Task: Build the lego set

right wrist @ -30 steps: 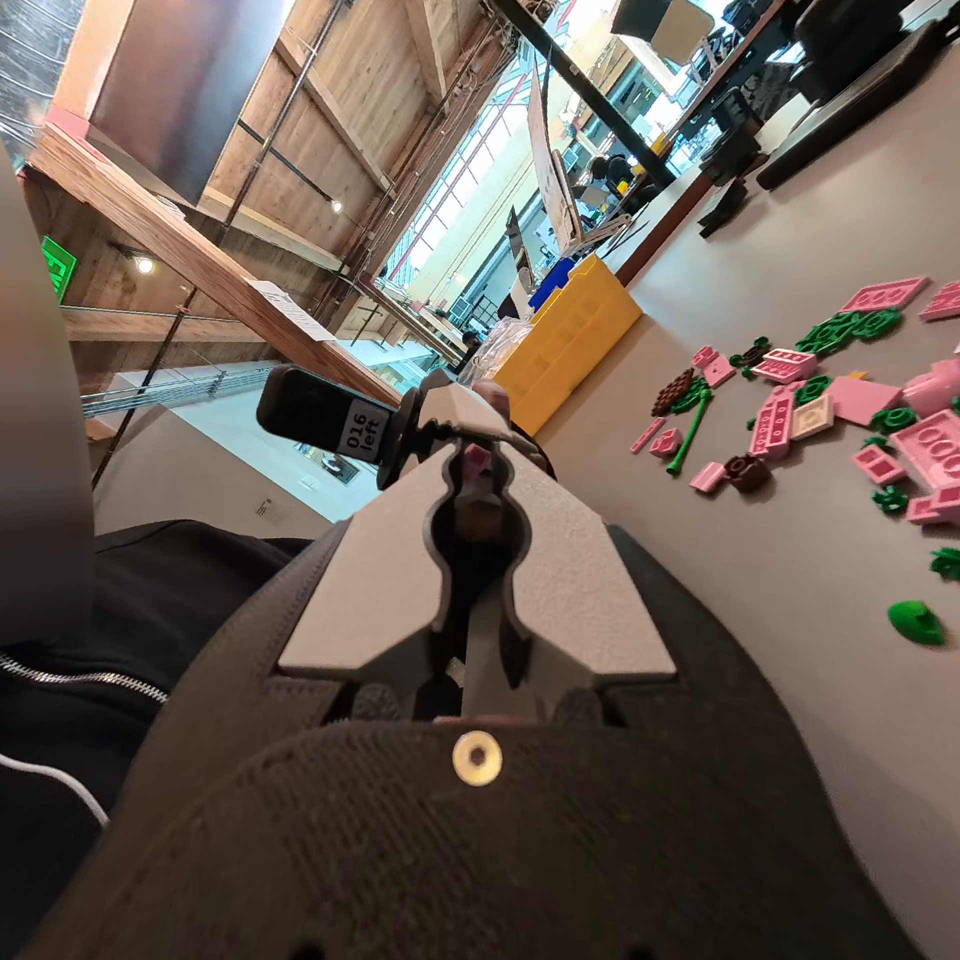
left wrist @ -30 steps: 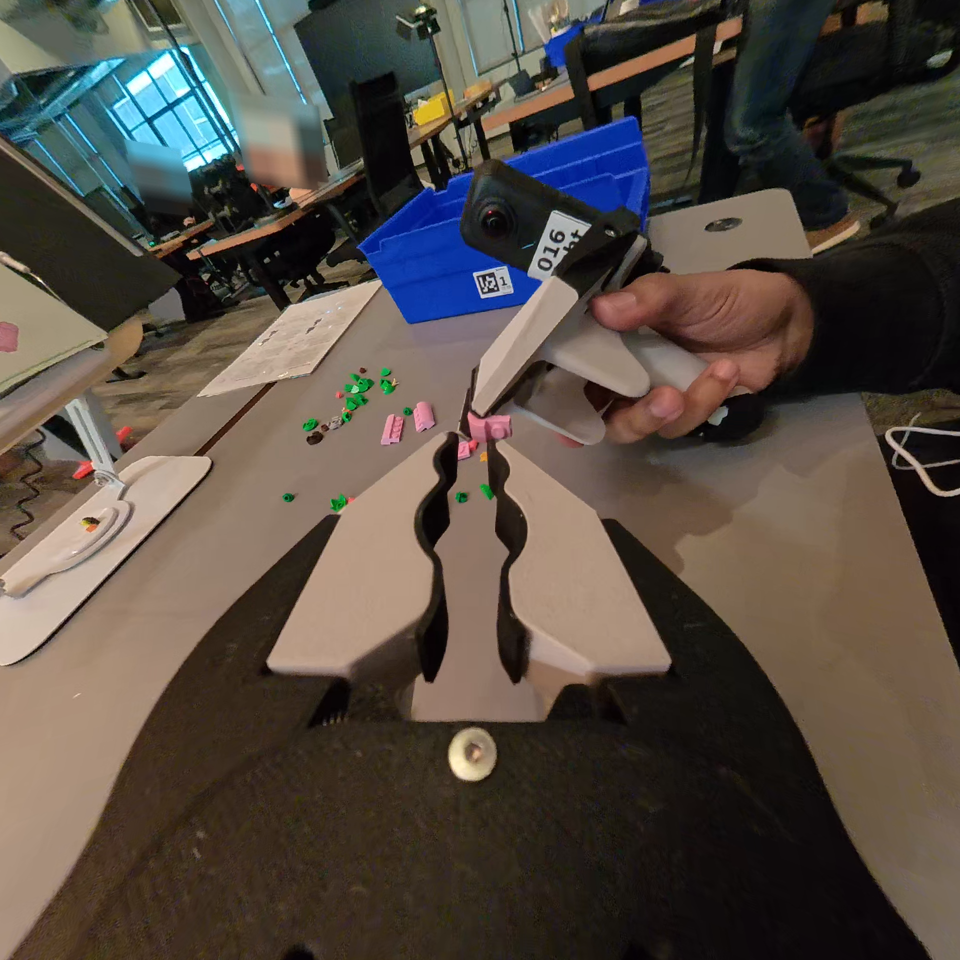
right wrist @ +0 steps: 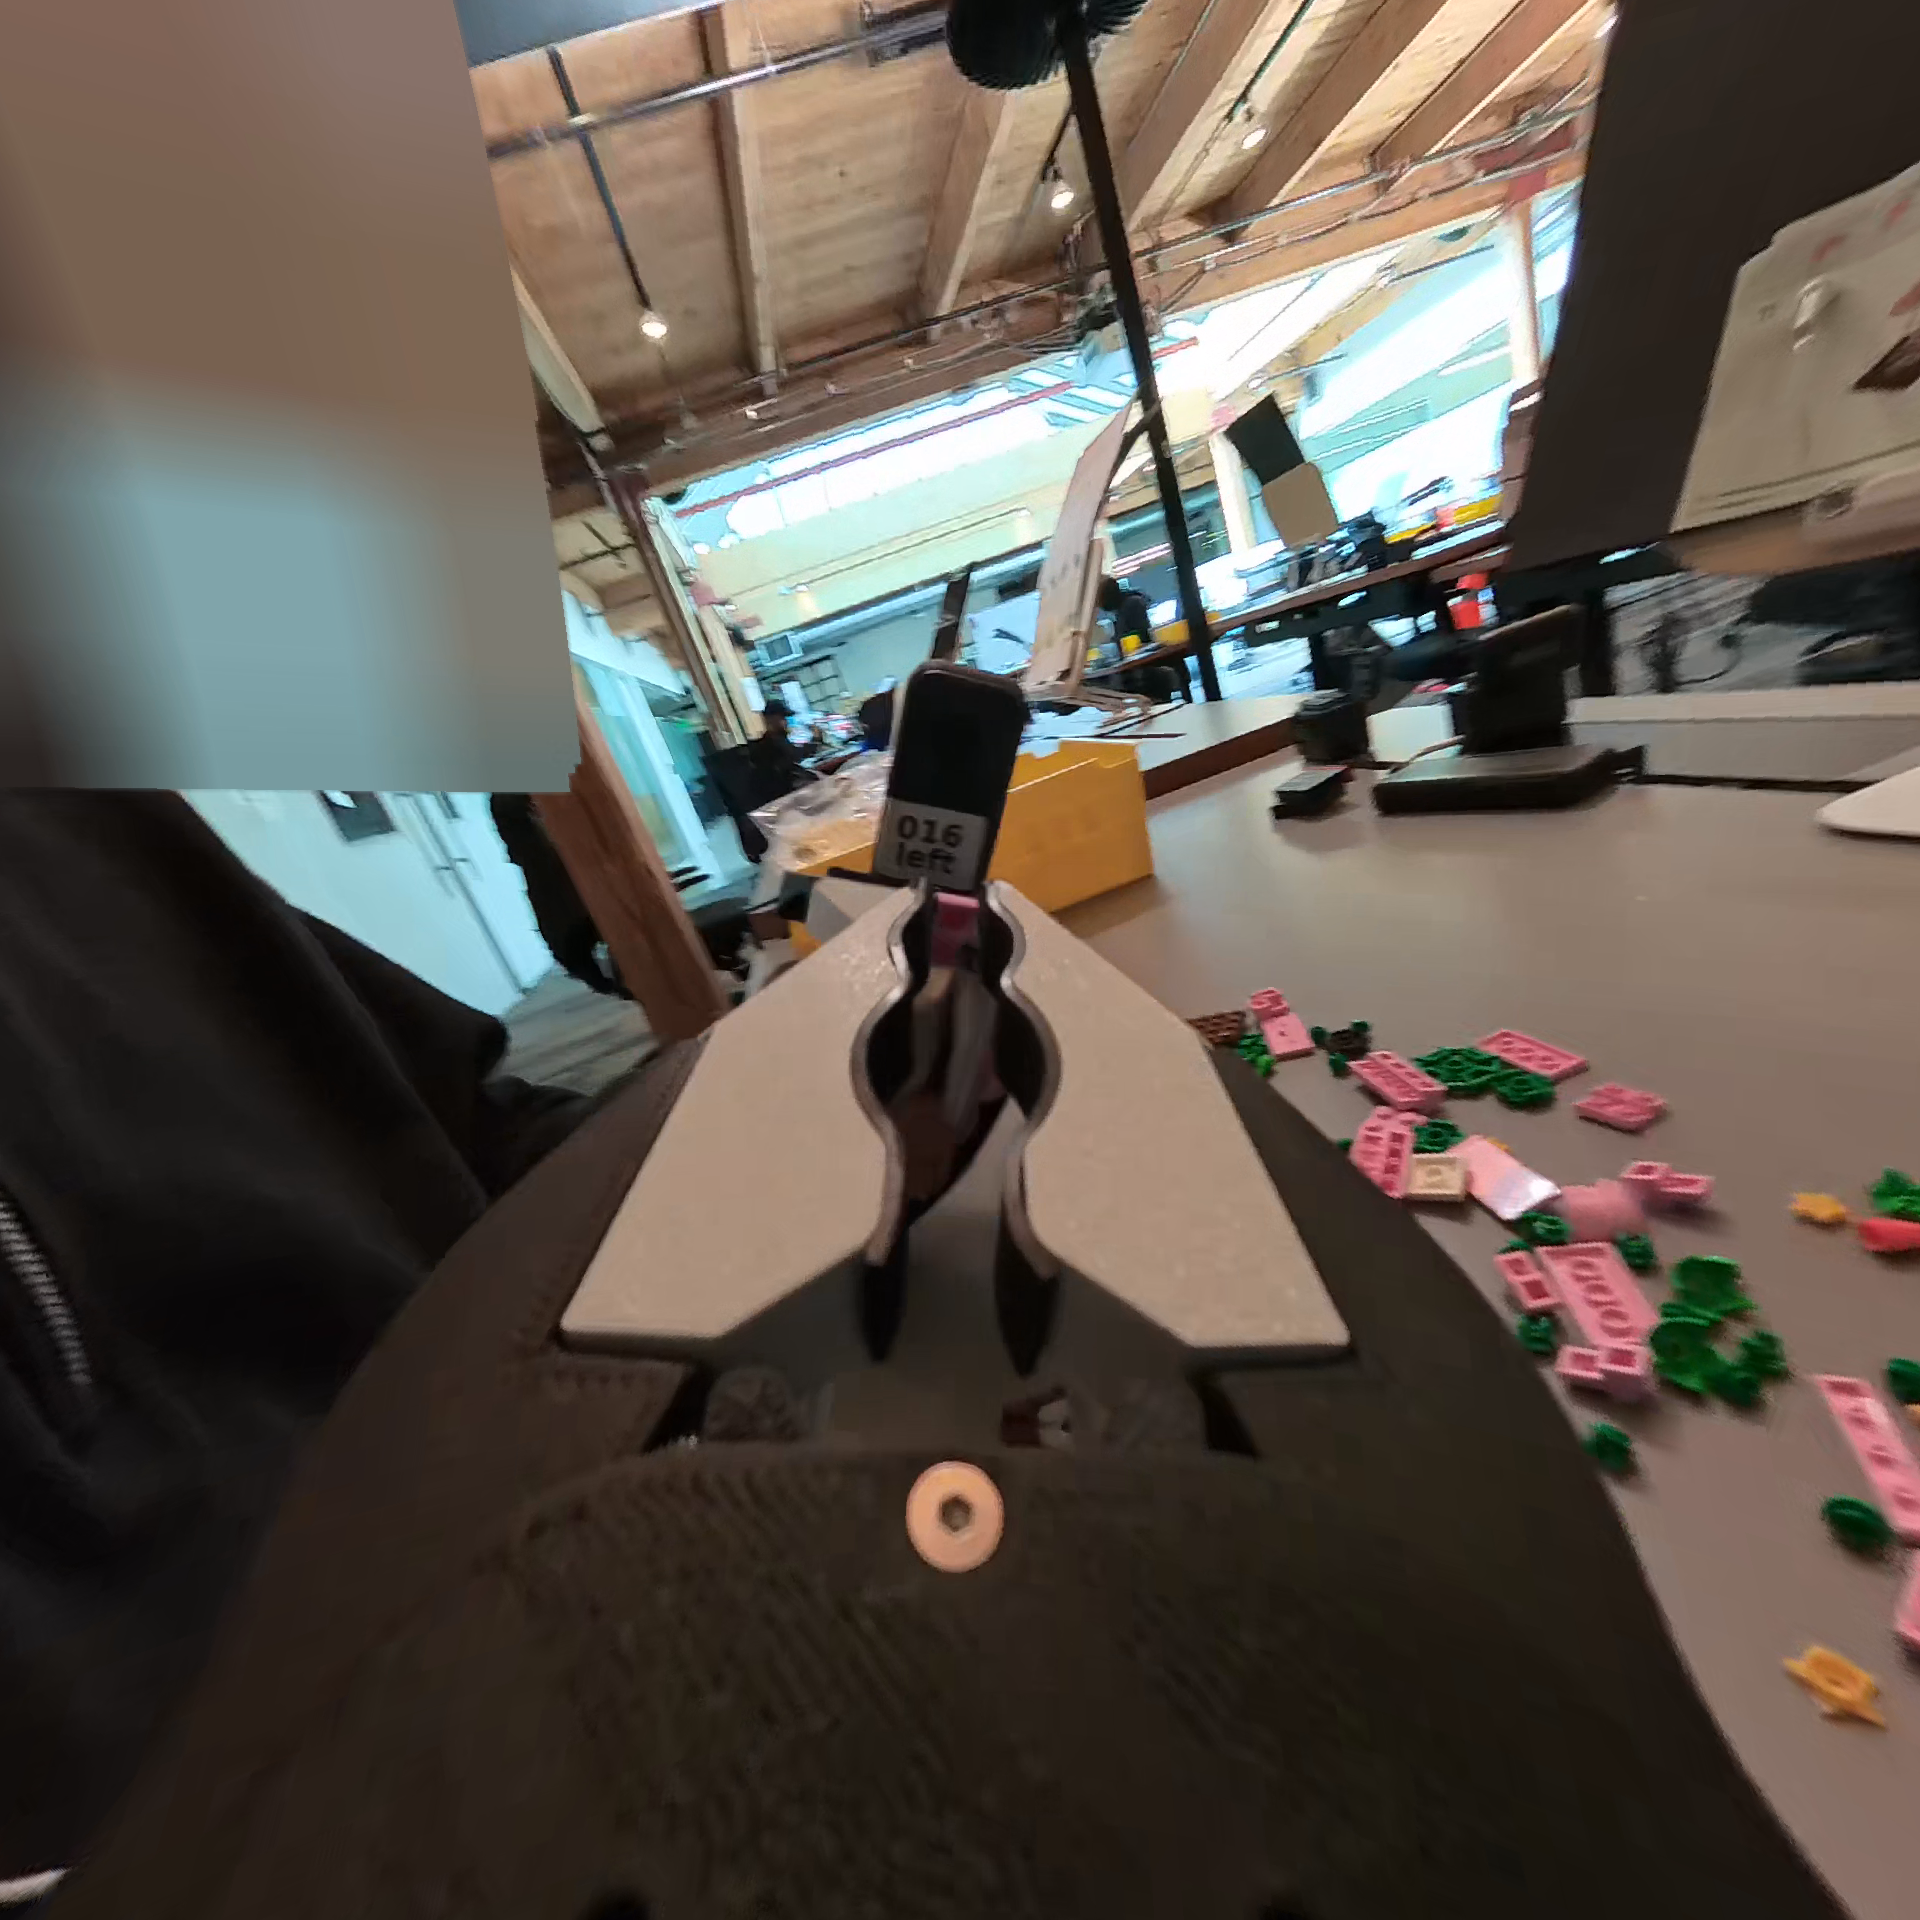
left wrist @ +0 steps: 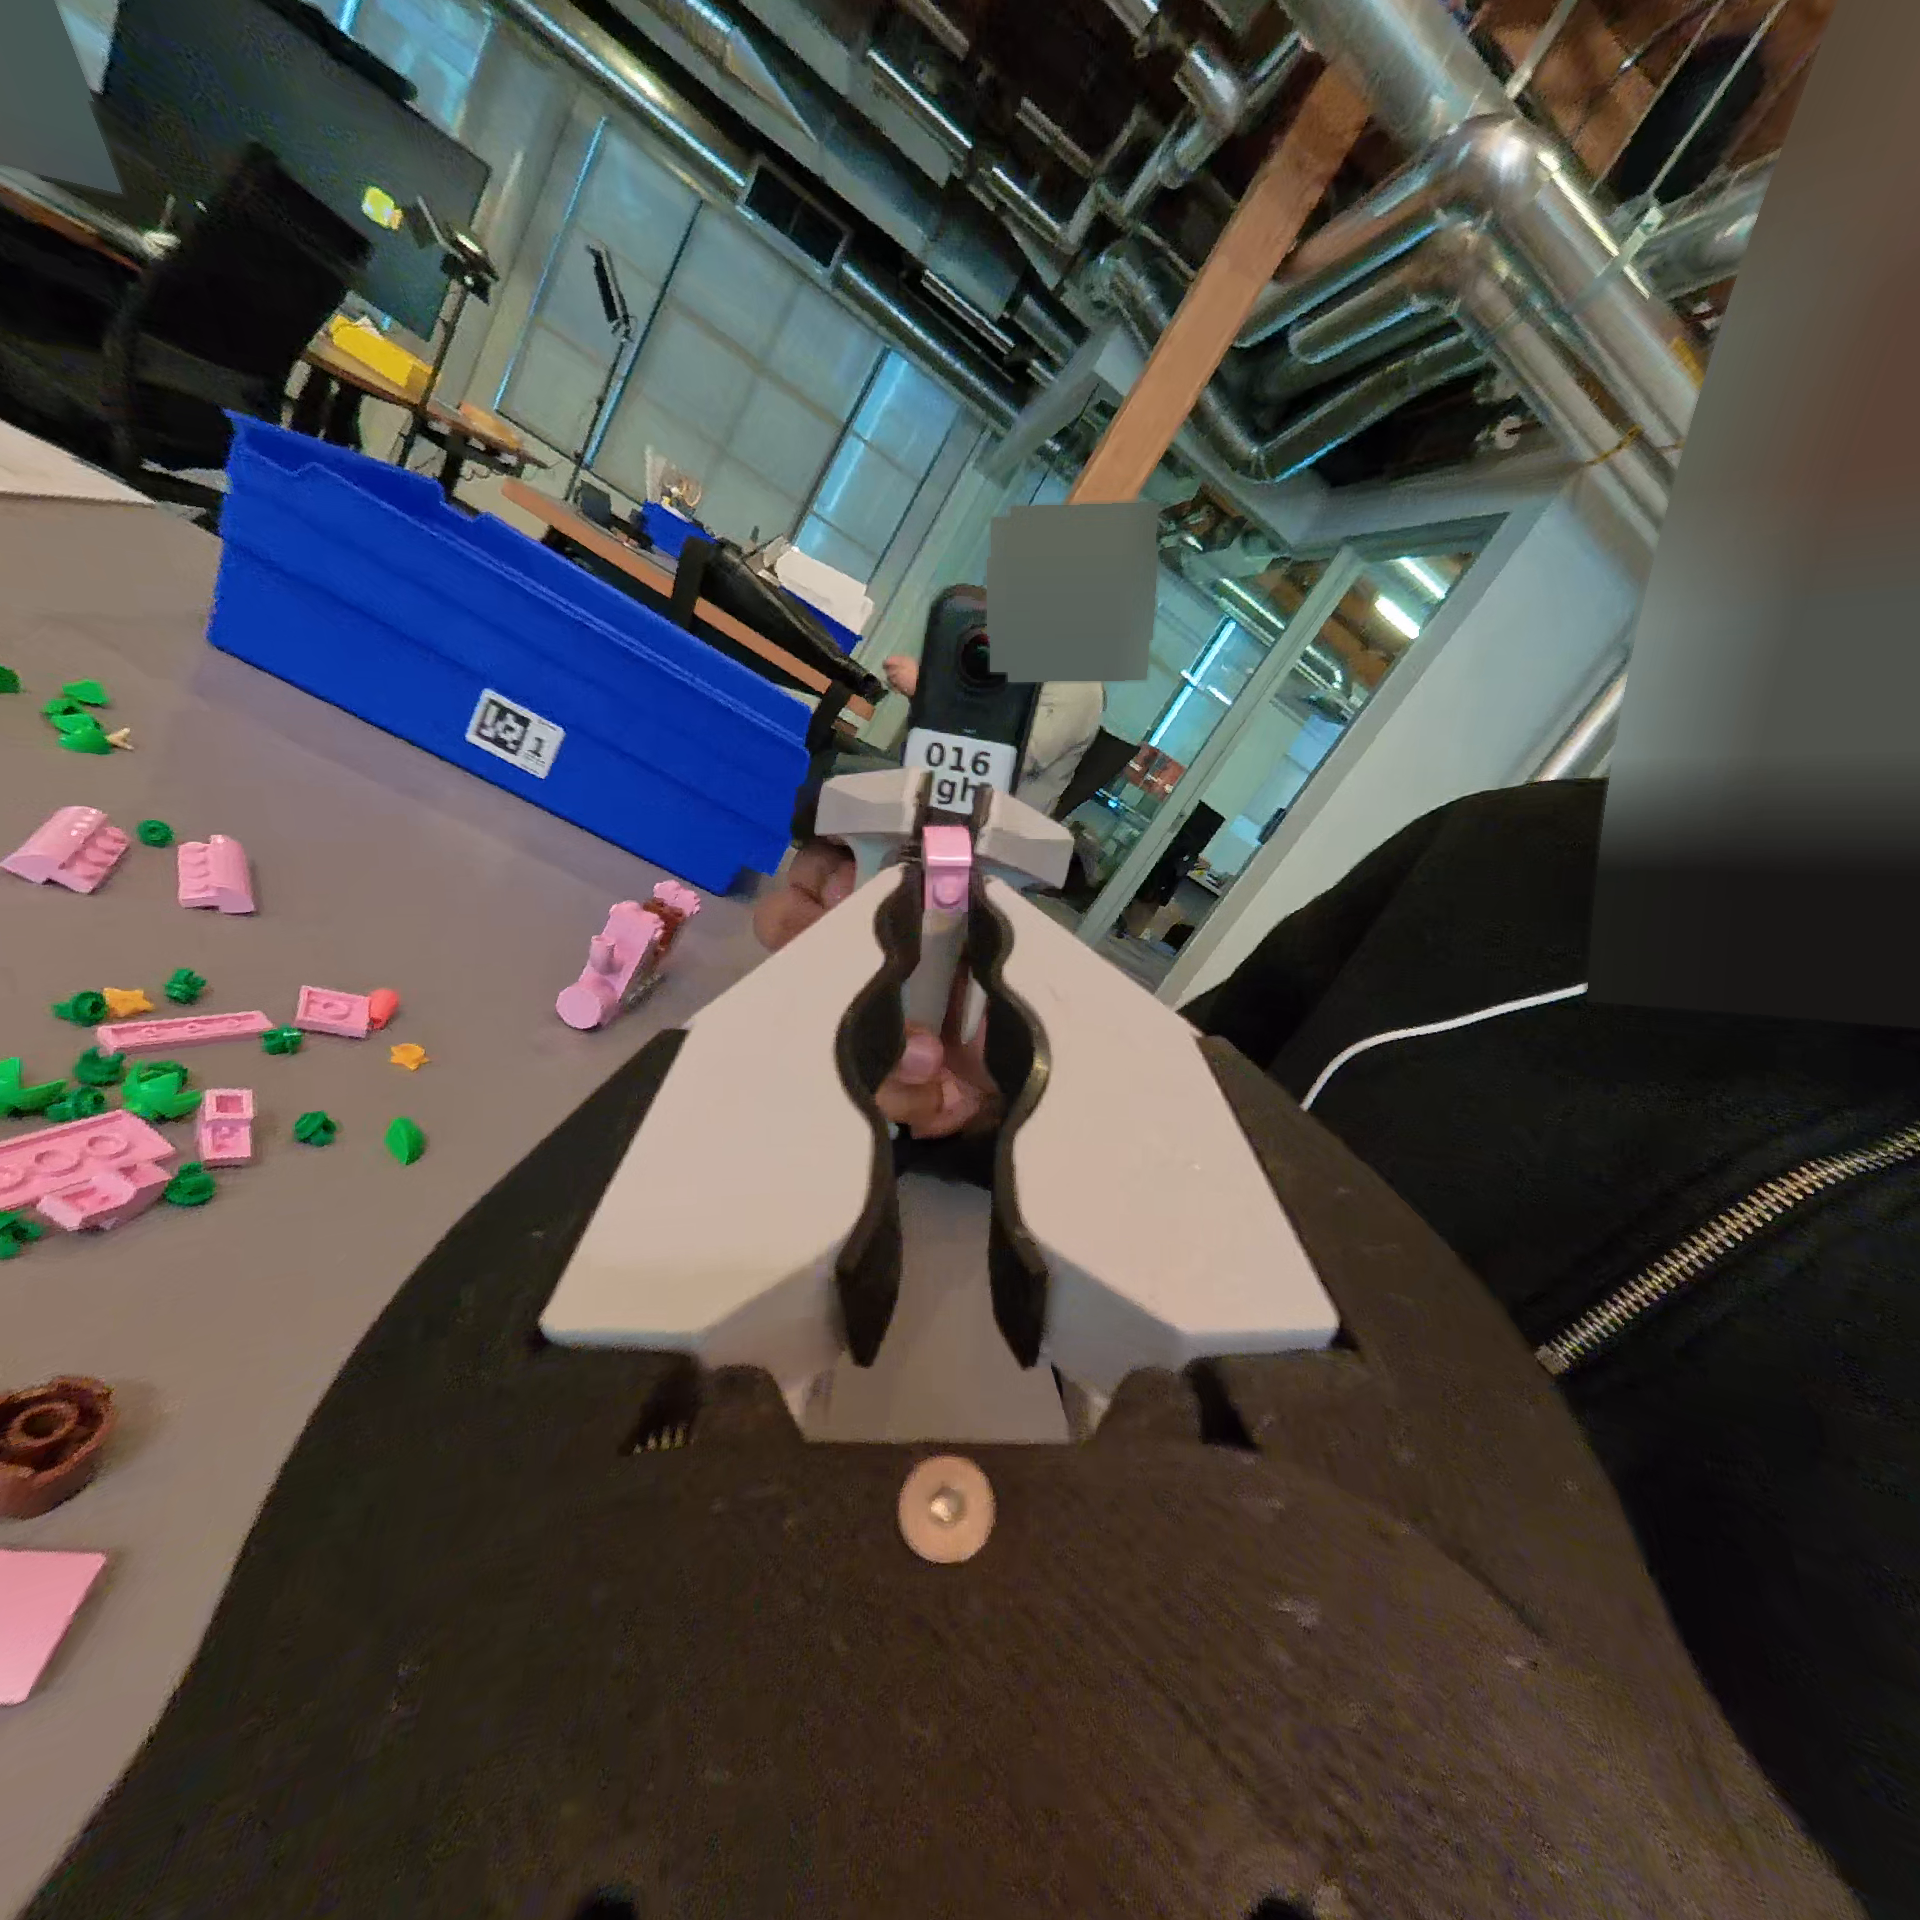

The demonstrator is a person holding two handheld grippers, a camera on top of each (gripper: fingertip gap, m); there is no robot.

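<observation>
1. Both hand-held tools have swung up off the grey bench (left wrist: 436, 883) since a second ago and now face each other tip to tip in the air in front of the person's black zipped jacket (left wrist: 1558, 1195); before, the left one looked down at the bench.
2. The left gripper (left wrist: 943, 883) has its grey fingers (left wrist: 821, 997) nearly together at the tips, and appears clamped on a small pink lego piece (left wrist: 945, 868), which a second ago hung in the right tool alone.
3. The right gripper (right wrist: 951, 920) is likewise closed on that pink piece, so both seem to pinch it. I judge this a hand-over or re-grip.
4. The loose pink, green and brown lego parts (left wrist: 156, 1101) lie scattered on the bench, as does a partly built pink figure (left wrist: 623, 966) near the blue plastic bin (left wrist: 468, 644); most of the build is undone.
</observation>
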